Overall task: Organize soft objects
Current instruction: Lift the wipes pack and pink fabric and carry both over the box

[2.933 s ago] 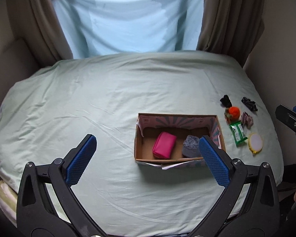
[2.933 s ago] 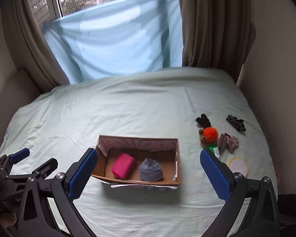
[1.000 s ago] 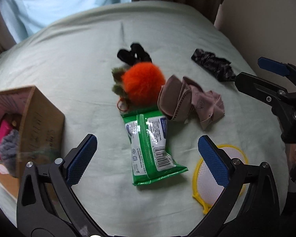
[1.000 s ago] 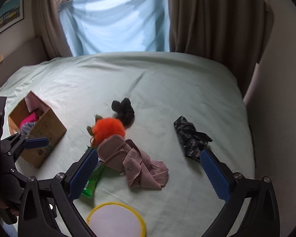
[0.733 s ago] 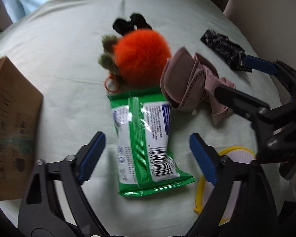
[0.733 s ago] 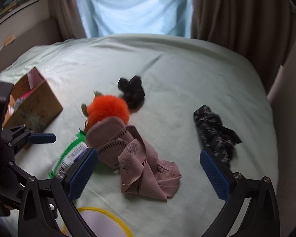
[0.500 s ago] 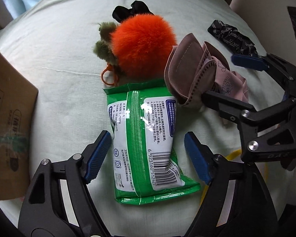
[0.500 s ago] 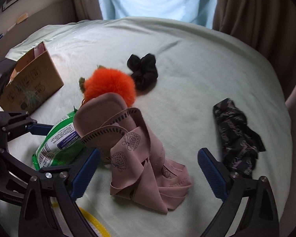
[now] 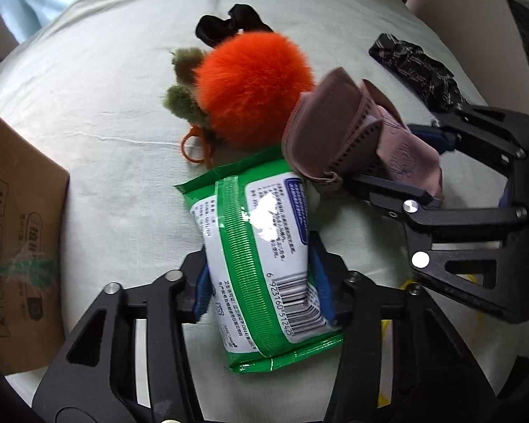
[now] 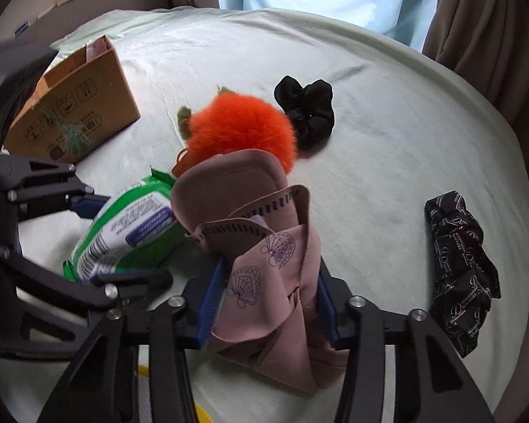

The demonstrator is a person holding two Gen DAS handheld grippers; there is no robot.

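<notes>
closing on the green wet-wipes pack (image 9: 261,257), the left gripper (image 9: 262,292) pinches its squashy lower half; the right gripper (image 10: 269,303) closes on limp pink cloth (image 10: 264,268), both on the bedsheet (image 10: 388,148).

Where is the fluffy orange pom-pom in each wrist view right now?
Left wrist: orange pom-pom, upper centre, just beyond the green wipes pack.
Right wrist: orange pom-pom, centre, behind the pink cloth.
Shared landmark: black scrunchie, just beyond the pom-pom in both.
</notes>
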